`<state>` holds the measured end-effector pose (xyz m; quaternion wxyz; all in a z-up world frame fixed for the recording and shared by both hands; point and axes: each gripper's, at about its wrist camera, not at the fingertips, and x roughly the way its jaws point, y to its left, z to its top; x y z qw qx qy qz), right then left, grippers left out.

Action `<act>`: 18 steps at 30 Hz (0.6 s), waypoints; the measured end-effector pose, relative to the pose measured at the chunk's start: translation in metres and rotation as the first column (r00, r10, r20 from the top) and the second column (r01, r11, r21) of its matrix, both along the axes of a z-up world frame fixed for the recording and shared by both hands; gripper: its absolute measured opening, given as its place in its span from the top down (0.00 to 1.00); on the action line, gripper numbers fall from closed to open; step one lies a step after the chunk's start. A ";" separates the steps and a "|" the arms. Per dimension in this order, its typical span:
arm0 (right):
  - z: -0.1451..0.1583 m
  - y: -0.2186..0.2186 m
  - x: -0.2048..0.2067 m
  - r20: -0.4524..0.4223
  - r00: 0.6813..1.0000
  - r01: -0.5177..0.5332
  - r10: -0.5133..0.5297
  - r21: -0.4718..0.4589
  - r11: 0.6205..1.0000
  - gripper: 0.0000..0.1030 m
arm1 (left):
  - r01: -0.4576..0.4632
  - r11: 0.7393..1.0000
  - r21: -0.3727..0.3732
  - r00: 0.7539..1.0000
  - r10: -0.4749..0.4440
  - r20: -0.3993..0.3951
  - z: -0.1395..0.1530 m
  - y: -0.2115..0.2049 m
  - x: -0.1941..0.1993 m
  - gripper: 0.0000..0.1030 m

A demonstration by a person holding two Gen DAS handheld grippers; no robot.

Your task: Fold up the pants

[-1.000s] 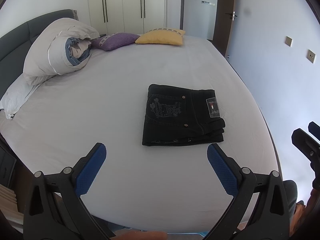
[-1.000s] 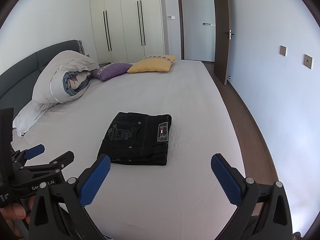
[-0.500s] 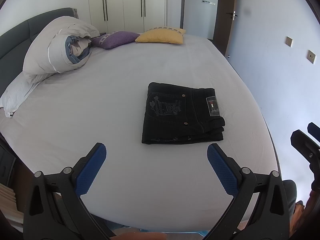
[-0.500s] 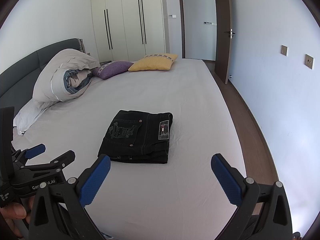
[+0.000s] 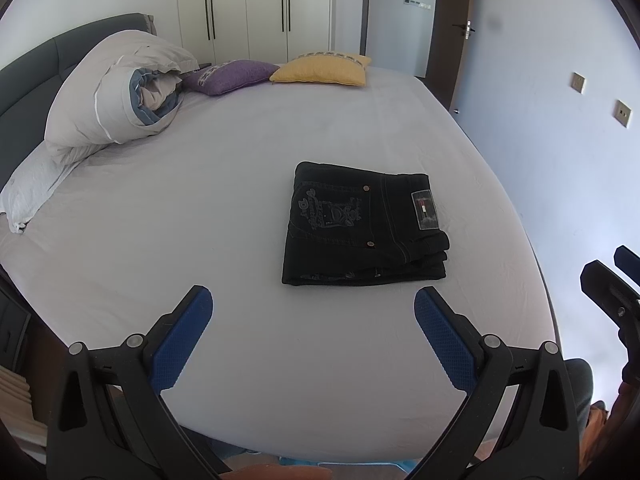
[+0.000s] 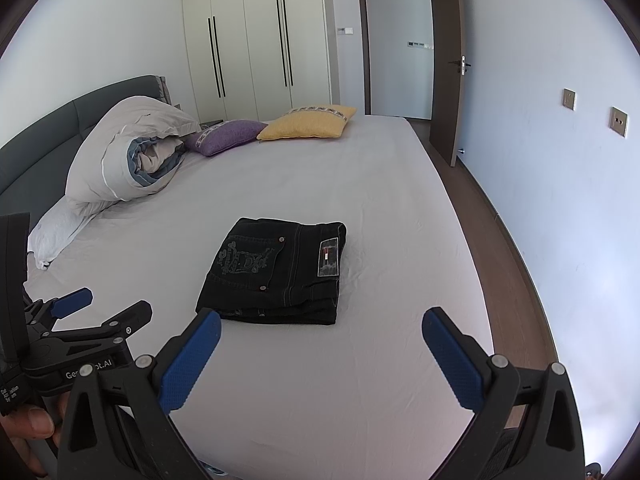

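Pants [image 5: 362,232] — black jeans, folded into a compact rectangle, flat on the white bed sheet [image 5: 240,184] a little right of the bed's middle. Back pocket embroidery and brand patch [image 5: 425,210] face up; waistband end toward the right edge of the bed, fold toward the headboard [image 5: 36,64] side, long axis roughly across the bed. Stacked layers visible along the near edge.

Left gripper [image 5: 313,338] held above the near part of the sheet, blue pads [image 5: 180,340] spread wide, nothing between them, well apart from the jeans. Right gripper [image 6: 321,354] likewise released and empty, jeans lying just beyond its left pad.

Rolled duvet [image 5: 120,88] at the far left, purple cushion [image 5: 232,76] and yellow cushion [image 5: 320,70] beyond — wardrobe [image 6: 256,48] and open door [image 6: 448,60] behind.
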<state>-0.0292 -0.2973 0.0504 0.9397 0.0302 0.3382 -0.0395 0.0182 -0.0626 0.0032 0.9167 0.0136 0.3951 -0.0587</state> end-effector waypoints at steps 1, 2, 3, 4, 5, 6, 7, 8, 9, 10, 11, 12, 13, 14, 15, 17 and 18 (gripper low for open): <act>0.000 0.000 0.000 -0.001 1.000 0.000 0.000 0.000 1.000 0.00 | 0.000 1.000 0.000 1.000 0.000 0.000 -0.001 -0.001 0.000 0.00; 0.000 0.000 0.000 -0.001 1.000 0.000 0.000 0.000 1.000 0.00 | -0.001 1.000 0.000 1.000 0.001 0.000 -0.001 -0.001 0.000 0.00; -0.001 0.000 -0.001 -0.002 1.000 -0.001 0.001 0.000 1.000 0.00 | -0.001 1.000 0.000 1.000 0.001 -0.001 -0.001 -0.001 -0.001 0.00; -0.001 0.001 -0.002 -0.002 1.000 -0.002 0.002 0.000 1.000 0.00 | 0.000 1.000 -0.001 1.000 0.000 -0.001 -0.001 -0.001 0.000 0.00; -0.002 0.002 -0.003 -0.002 1.000 -0.002 0.002 -0.001 1.000 0.00 | 0.000 1.000 0.000 1.000 0.000 -0.003 -0.001 -0.001 -0.001 0.00; -0.003 0.002 -0.004 -0.003 1.000 -0.004 0.004 0.000 1.000 0.00 | 0.000 1.000 0.000 1.000 0.000 -0.004 -0.002 -0.002 -0.001 0.00; -0.003 0.002 -0.005 -0.004 1.000 -0.005 0.005 0.000 1.000 0.00 | 0.001 1.000 -0.001 1.000 -0.001 -0.005 -0.002 -0.002 -0.001 0.00; -0.004 0.002 -0.005 -0.005 1.000 -0.005 0.005 0.000 1.000 0.00 | 0.002 1.000 -0.001 1.000 -0.002 -0.006 -0.002 -0.002 -0.001 0.00; -0.004 0.002 -0.005 -0.005 1.000 -0.005 0.005 0.000 1.000 0.00 | 0.003 1.000 -0.002 1.000 -0.003 -0.007 -0.003 -0.002 -0.002 0.00; -0.005 0.002 -0.006 -0.007 1.000 -0.006 0.006 0.000 1.000 0.00 | 0.003 1.000 -0.003 1.000 -0.003 -0.009 -0.003 -0.002 -0.002 0.00; -0.005 0.001 -0.004 -0.009 1.000 -0.007 0.007 0.000 1.000 0.00 | 0.003 1.000 -0.004 1.000 -0.003 -0.010 -0.003 -0.002 -0.002 0.00; -0.005 0.001 -0.004 -0.008 1.000 -0.007 0.007 0.000 1.000 0.00 | 0.004 1.000 -0.005 1.000 -0.004 -0.011 -0.004 -0.002 -0.002 0.00; -0.005 0.001 -0.006 -0.008 1.000 -0.007 0.007 0.000 1.000 0.00 | 0.003 1.000 -0.007 1.000 -0.003 -0.012 -0.004 -0.002 -0.003 0.00; -0.005 0.001 -0.006 -0.008 1.000 -0.007 0.007 0.000 1.000 0.00 | 0.003 1.000 -0.008 1.000 -0.003 -0.013 -0.004 -0.002 -0.003 0.00; -0.005 0.001 -0.004 -0.008 1.000 -0.007 0.007 0.001 1.000 0.00 | 0.003 1.000 -0.009 1.000 -0.003 -0.014 -0.004 -0.002 -0.003 0.00; -0.005 0.001 -0.004 -0.009 1.000 -0.007 0.007 0.001 1.000 0.00 | 0.003 1.000 -0.009 1.000 -0.003 -0.014 -0.004 -0.001 -0.002 0.00; -0.005 0.001 -0.004 -0.008 1.000 -0.007 0.007 0.001 1.000 0.00 | 0.002 1.000 -0.008 1.000 -0.002 -0.013 -0.004 -0.001 -0.002 0.00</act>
